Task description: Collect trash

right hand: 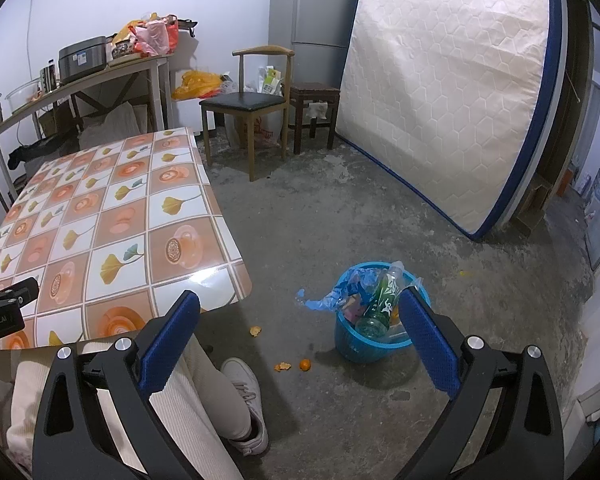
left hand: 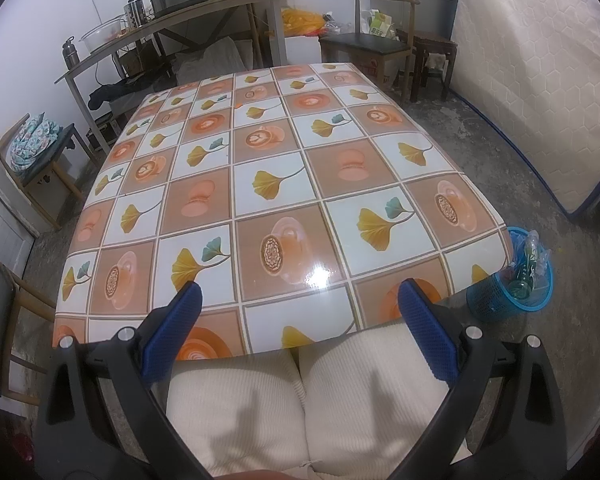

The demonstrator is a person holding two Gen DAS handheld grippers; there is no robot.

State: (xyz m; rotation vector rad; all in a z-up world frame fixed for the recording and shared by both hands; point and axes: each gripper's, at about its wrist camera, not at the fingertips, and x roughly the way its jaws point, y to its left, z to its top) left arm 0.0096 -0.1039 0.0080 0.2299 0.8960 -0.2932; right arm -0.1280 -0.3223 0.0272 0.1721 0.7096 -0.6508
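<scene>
Both grippers, left (left hand: 300, 312) and right (right hand: 300, 320), hold their jaws wide apart with nothing between them. Nearest, below the right jaws, peel scraps (right hand: 283, 366) and a small orange piece (right hand: 305, 365) lie on the floor, left of the bin (right hand: 374, 344). The bin stands under the right jaw's tip, already holding a green bottle (right hand: 382, 300) and wrappers. Farther off, the table (left hand: 284, 184) ahead of the left jaws looks bare. Collecting seems nearly done; the next move likely calls for lowering the right gripper to the scraps.
</scene>
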